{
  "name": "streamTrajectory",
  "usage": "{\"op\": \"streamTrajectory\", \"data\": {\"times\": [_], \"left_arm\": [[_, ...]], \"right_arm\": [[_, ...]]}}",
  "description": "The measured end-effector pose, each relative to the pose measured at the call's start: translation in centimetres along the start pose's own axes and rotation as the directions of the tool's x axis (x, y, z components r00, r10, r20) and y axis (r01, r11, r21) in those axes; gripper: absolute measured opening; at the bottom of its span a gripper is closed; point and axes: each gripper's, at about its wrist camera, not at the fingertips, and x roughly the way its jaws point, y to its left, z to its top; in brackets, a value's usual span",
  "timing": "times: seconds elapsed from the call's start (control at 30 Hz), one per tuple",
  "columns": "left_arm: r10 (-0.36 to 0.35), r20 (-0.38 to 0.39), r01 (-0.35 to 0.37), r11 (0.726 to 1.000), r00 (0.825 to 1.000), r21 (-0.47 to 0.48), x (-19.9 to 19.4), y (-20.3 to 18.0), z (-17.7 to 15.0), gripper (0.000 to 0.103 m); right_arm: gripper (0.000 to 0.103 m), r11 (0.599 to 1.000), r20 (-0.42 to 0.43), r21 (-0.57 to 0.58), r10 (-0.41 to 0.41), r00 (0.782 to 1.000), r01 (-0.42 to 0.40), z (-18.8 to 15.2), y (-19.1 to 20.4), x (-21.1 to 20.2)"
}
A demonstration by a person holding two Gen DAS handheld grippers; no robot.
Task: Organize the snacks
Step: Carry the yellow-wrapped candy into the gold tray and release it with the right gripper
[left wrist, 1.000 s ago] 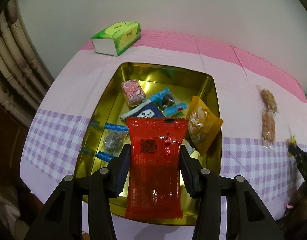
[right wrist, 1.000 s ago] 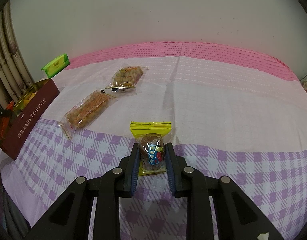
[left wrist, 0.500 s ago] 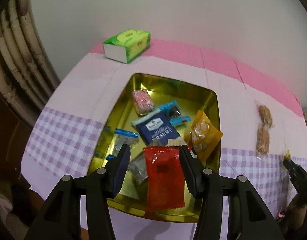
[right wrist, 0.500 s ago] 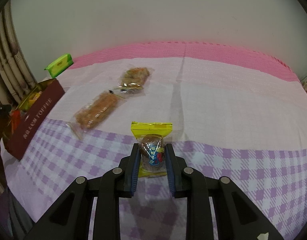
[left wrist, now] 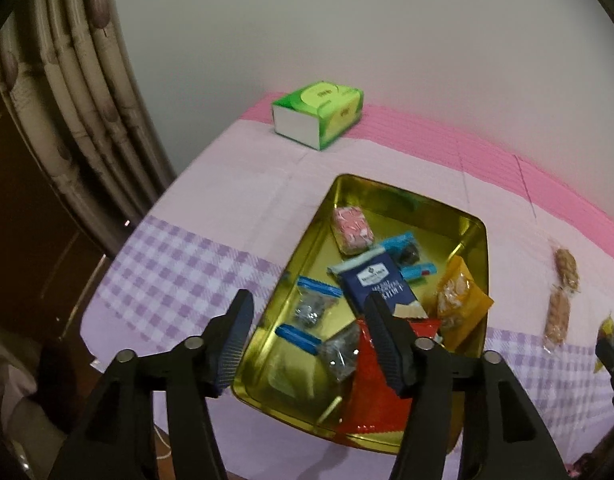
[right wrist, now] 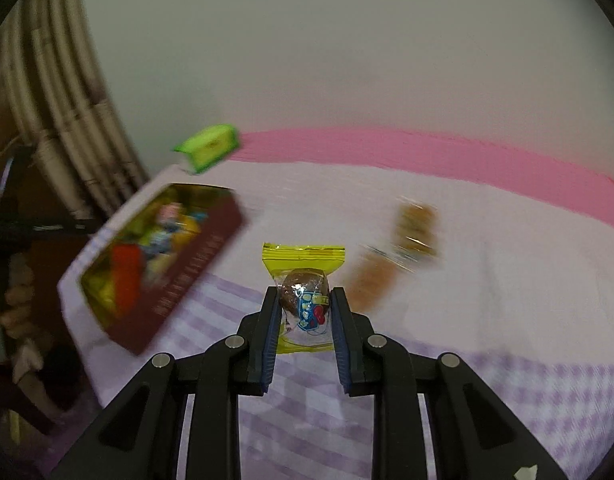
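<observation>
Left wrist view: the left gripper (left wrist: 307,332) hangs over the near left corner of the gold tin (left wrist: 473,236), its jaws opening with nothing pressed between them. The red packet (left wrist: 371,384) lies inside the tin against the near wall, below and behind the right-hand finger, so it is free of the pads and rests on its own weight. That fits a snack just let go into the tin, which I judge to be the collecting place, since a pink packet (left wrist: 353,230), a navy packet (left wrist: 373,284), blue-ended clear packets (left wrist: 313,308) and an orange packet (left wrist: 459,300) already lie in it. The tin sits near the table's left edge, on the line where the checked part of the tablecloth (left wrist: 195,264) meets the plain pink part; a green tissue box (left wrist: 319,114) stands at the far left corner.

In the right wrist view, the right gripper (right wrist: 303,312) is clamped on the yellow-wrapped snack (right wrist: 303,280), the pads squeezing the round brown sweet at its middle, the yellow top seal sticking out past the fingertips and the lower seal hanging between the fingers. Gripping the solid core rather than the loose film should keep it from slipping. This snack is clear of the cloth, with the tin to the left of the fingers, and the view is blurred. Two clear-wrapped brown bars (right wrist: 391,256) lie on the cloth beyond, right of the fingers, not yet collected.
</observation>
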Motion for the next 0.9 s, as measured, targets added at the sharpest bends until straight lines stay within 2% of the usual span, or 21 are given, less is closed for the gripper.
{"op": "streamTrajectory", "data": {"times": [0.17,0.33,0.6,0.9], "left_arm": [[0.010,0.030,-0.010,1.000,0.999,0.016,-0.8,-0.1,0.1,0.065],[0.015,0.031,-0.015,1.000,0.999,0.011,-0.9,0.2,0.2,0.066],[0.002,0.002,-0.002,1.000,1.000,-0.001,-0.3,0.7,0.5,0.067],[-0.002,-0.023,0.002,1.000,1.000,-0.002,0.2,0.9,0.5,0.067]], "right_arm": [[0.022,0.993,-0.005,-0.044,0.110,0.994,-0.111,3.3,4.4,3.0],[0.022,0.980,-0.039,-0.073,0.185,0.982,-0.187,6.0,8.3,7.7],[0.022,0.971,-0.132,-0.074,0.218,0.967,-0.229,7.4,12.0,14.4],[0.023,0.974,-0.190,-0.025,0.215,0.958,-0.224,8.0,12.3,18.3]]}}
